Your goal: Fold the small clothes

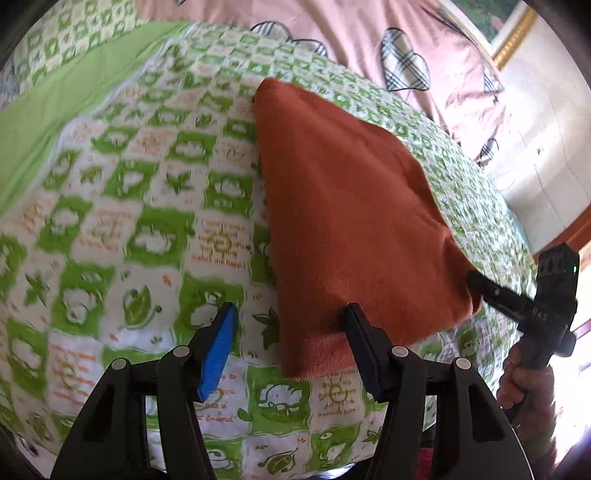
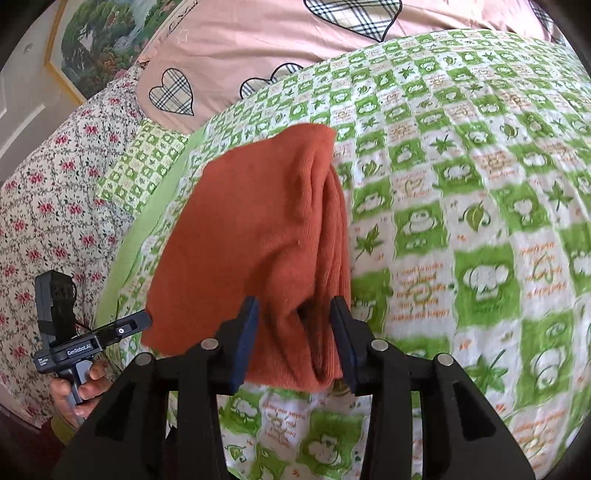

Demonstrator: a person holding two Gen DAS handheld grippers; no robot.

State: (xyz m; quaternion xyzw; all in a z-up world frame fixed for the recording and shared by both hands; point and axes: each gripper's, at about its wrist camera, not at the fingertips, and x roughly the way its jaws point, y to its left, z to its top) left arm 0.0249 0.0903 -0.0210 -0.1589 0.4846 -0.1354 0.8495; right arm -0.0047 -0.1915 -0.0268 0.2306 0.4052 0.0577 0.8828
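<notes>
A folded rust-orange cloth (image 1: 351, 221) lies on the green-and-white checked bedspread (image 1: 147, 221). My left gripper (image 1: 291, 325) is open at the cloth's near left corner, its right finger over the cloth edge, its blue-padded finger over the bedspread. In the right wrist view the cloth (image 2: 251, 236) shows several folded layers. My right gripper (image 2: 295, 325) has its jaws apart around the cloth's near thick edge, and I cannot tell whether they press it. The right gripper also shows in the left wrist view (image 1: 476, 284), with its tip at the cloth's right corner.
A pink quilt with plaid hearts (image 1: 369, 33) lies behind the bedspread. A floral sheet (image 2: 48, 206) lies at the left of the right wrist view. A framed picture (image 2: 107, 33) hangs on the wall. The left gripper shows in the right wrist view (image 2: 140, 321).
</notes>
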